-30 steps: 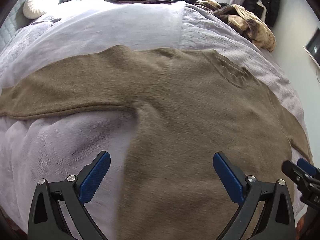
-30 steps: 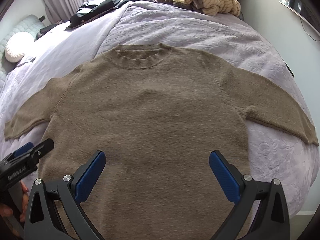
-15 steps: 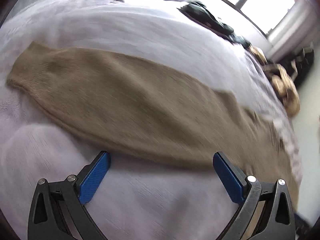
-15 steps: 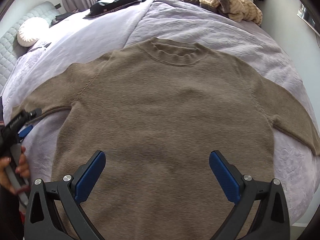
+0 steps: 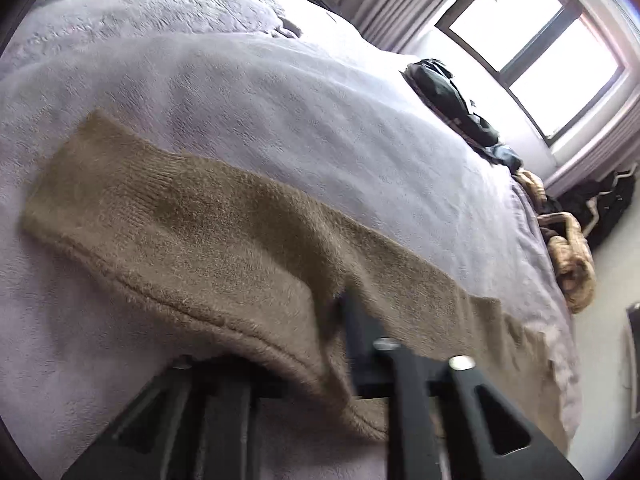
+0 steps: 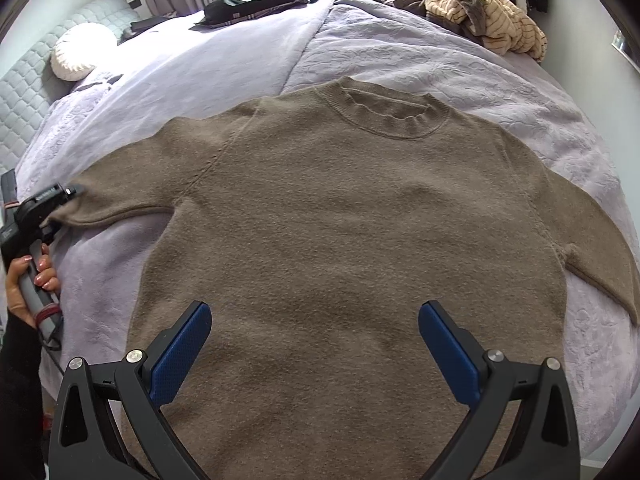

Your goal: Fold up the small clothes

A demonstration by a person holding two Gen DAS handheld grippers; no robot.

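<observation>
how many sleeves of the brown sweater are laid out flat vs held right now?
2 sleeves. The left sleeve is pinched in the left claw, cuff end lying on the bed. The right sleeve lies flat, untouched; its cuff runs out of view. Right claw hovers open.

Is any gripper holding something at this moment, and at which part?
The left gripper is shut on the brown sweater, gripping its sleeve along the lower edge. The right gripper is open, holding nothing.

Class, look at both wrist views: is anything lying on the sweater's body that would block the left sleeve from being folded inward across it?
Nothing visible does. The brown sweater lies flat on the lavender bedspread with its front bare. The left gripper is shut on the left sleeve; the right gripper hovers open over the hem.
</observation>
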